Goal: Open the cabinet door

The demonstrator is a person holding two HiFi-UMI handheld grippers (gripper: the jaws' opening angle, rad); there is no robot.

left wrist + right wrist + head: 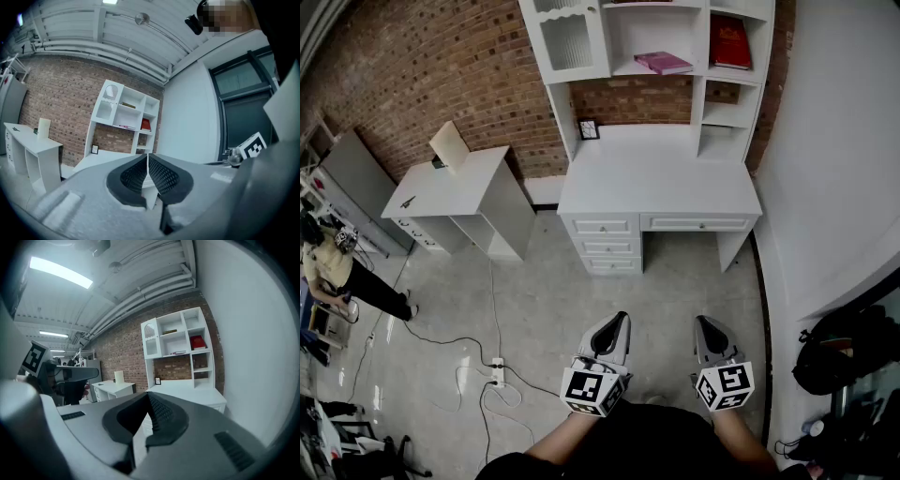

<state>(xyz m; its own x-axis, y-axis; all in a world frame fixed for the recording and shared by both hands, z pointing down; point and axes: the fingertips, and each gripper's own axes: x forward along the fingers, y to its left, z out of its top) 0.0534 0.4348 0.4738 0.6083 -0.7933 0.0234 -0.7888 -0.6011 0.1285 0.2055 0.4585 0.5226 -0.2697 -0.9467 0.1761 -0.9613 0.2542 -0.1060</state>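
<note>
A stretch of grey floor separates the person from the white wooden desk with shelf unit, which stands against a red brick wall. The white glass-paned cabinet door sits shut at the unit's upper left. The left gripper and right gripper are both closed on nothing, well short of it. A white power strip trails cables to the left.

cool, even light falls from a ceiling strip lamp that glares white in the right gripper view, shadows are faint, and both gripper views bend and darken at the rims, with the near foreground blurred.
</note>
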